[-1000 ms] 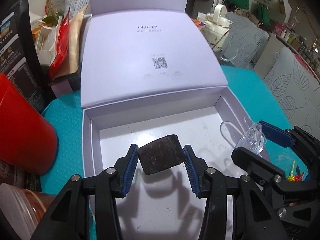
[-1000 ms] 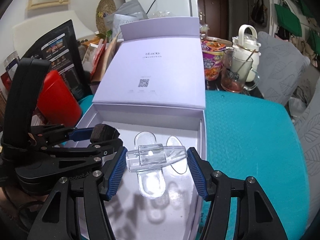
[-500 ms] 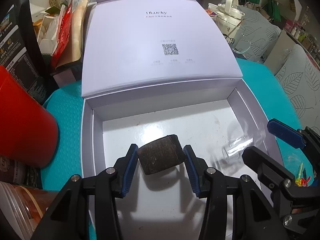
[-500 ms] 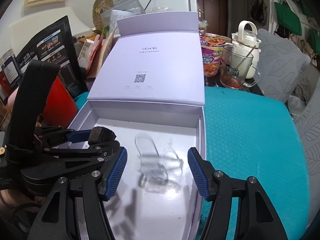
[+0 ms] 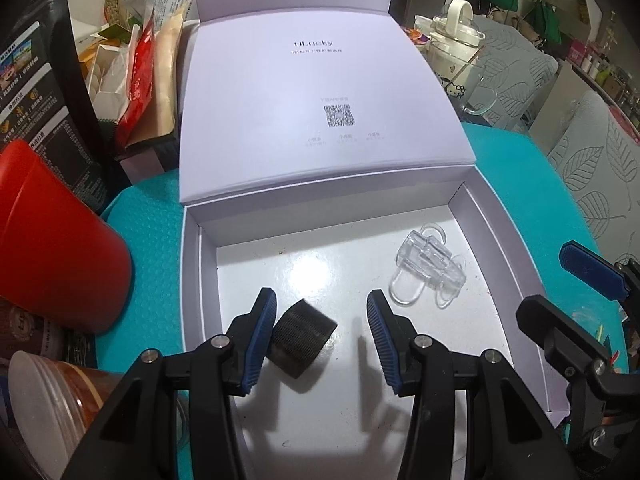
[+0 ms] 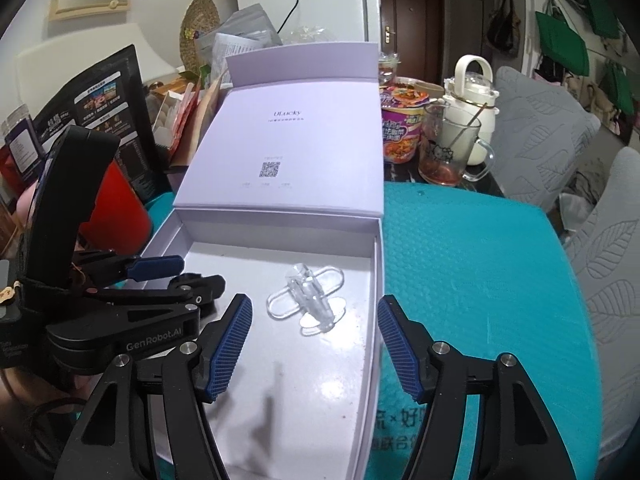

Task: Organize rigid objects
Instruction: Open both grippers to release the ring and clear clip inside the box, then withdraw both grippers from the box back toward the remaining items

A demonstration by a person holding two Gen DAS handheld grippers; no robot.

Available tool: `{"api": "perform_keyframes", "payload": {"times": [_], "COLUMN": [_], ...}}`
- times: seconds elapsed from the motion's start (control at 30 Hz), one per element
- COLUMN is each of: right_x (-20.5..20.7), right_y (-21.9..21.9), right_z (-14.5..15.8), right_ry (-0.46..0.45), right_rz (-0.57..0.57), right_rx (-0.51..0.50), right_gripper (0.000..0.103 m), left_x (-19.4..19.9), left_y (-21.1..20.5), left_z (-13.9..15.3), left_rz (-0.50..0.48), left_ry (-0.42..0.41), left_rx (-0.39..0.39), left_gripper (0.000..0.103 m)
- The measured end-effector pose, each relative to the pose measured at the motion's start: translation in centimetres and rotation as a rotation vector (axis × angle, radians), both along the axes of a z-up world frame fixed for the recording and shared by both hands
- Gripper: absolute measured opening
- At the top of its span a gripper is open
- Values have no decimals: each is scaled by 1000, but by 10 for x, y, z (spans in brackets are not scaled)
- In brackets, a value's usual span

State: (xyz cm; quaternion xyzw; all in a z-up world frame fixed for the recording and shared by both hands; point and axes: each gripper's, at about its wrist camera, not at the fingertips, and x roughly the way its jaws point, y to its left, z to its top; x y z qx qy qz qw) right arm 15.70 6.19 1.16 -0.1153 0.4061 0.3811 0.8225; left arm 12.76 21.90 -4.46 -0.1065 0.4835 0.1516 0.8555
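both claws stood apart, holding nothing. the dark ridged cylinder (image 5: 301, 338) lay tilted on the box (image 5: 198, 280) floor against the left gripper (image 5: 322, 320)'s left pad; the clear plastic piece (image 6: 310, 300) lay ahead of the right gripper (image 6: 314, 342). best to lift both straight up, clear of the walls. only the left view showed the cylinder; the right view hid it.

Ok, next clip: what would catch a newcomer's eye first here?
The open white box on the teal mat, its lid folded back. Inside lie a dark ribbed cylinder, beside the open left gripper, and a clear plastic piece ahead of the open right gripper. A red container stands left.
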Motion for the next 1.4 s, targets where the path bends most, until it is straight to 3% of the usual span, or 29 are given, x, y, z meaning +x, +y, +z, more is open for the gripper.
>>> {"api": "perform_keyframes", "payload": {"times": [0.9,1.4], "right_x": [-59,-99], "right_y": [-64,-116], "right_z": [79,97], "right_ry": [-151,-197], "right_rz": [-58,-130], "right_rx": [86,87], "right_gripper": [66,67], "left_x": [-60,-98], "left_y": [-60,-107], "left_z": [90,106], "left_rz": [-71,-145], "left_ry": [-164,-212], "left_rx": [64,73], "left_gripper": [47,47]}}
